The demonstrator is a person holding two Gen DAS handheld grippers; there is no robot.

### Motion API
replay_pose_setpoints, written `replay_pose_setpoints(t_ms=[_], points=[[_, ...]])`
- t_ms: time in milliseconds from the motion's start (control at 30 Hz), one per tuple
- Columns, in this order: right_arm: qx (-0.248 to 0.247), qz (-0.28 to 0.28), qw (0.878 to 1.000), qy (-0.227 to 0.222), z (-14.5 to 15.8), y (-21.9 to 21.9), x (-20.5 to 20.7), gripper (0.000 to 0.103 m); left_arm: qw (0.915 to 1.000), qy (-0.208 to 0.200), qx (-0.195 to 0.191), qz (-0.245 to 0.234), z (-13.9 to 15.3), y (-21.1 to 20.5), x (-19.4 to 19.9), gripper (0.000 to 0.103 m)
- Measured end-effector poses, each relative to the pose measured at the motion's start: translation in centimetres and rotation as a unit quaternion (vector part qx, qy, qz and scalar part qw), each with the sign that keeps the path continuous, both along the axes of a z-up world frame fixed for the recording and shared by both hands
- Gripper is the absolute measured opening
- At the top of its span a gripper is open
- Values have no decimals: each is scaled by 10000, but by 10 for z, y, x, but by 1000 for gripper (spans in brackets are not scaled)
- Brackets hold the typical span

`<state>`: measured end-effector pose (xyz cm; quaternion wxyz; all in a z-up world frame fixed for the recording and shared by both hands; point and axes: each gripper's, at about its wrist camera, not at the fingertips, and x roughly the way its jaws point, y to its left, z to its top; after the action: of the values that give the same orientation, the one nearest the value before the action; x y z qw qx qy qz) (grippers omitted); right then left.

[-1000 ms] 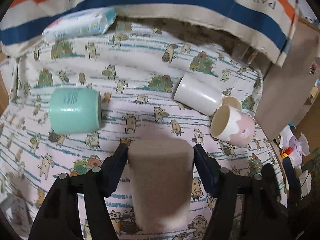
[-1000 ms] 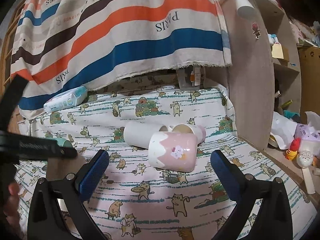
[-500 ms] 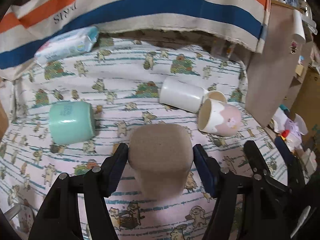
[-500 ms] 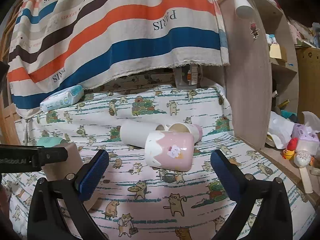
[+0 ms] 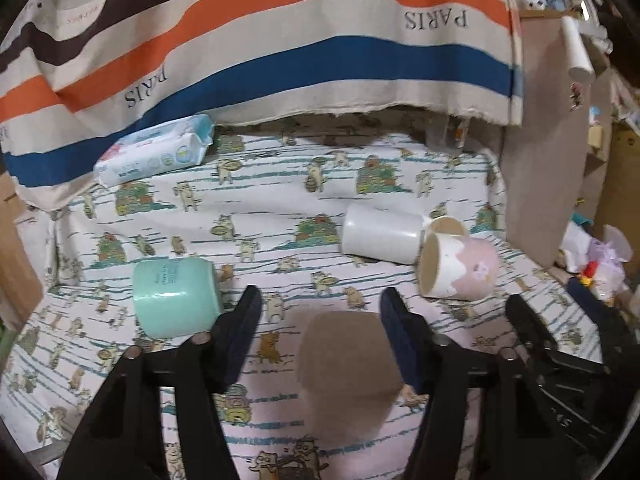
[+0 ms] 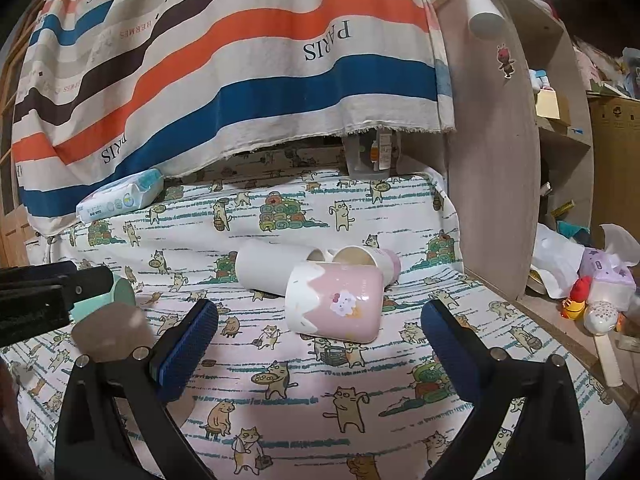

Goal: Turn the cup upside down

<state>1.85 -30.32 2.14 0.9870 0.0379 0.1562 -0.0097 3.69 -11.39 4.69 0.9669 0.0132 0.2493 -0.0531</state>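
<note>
A brown cup [image 5: 347, 368] stands upside down on the cat-print cloth, between and just below the pads of my left gripper [image 5: 320, 332], which is open and clear of it. It also shows in the right wrist view [image 6: 108, 332]. A mint cup [image 5: 176, 298] lies on its side at the left. A white cup [image 5: 380, 236], a pink-and-white cup [image 5: 460, 270] and a third cup [image 5: 448, 224] lie on their sides at the right. My right gripper [image 6: 320, 344] is open and empty, just short of the pink cup [image 6: 336, 306].
A pack of wet wipes [image 5: 156, 152] lies at the back left under a striped hanging cloth [image 5: 280, 40]. A wooden panel [image 6: 492, 160] stands along the right side, with cluttered shelves and toys [image 6: 592, 300] beyond it.
My left gripper has let go of the brown cup, opened and drawn back and up. The cup now stands upside down on the cloth. The right gripper has barely moved.
</note>
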Motion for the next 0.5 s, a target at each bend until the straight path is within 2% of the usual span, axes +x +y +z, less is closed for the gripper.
replay_pose_setpoints(t_ms=[67,133,167,300,400,500], points=[[-3,5,10000,4,0,0,-1,102,9997,-212,-92,-80,4,4,-7,88],[-3,-2,10000,-2,0,1,0,102,9983,-563,-117,-113,9,7,-18,96],[-5,-2,10000,-5,0,1,-1,102,9972,-730,-89,-97,11,8,-23,103],[-20,62,10000,1,0,2,0,102,9891,-1465,167,52,9,17,-44,103],[-78,102,9999,-2,0,4,0,102,9868,-1604,227,2,0,28,-50,103],[-120,119,9999,1,0,6,0,102,9872,-1592,108,-12,-14,41,-55,103]])
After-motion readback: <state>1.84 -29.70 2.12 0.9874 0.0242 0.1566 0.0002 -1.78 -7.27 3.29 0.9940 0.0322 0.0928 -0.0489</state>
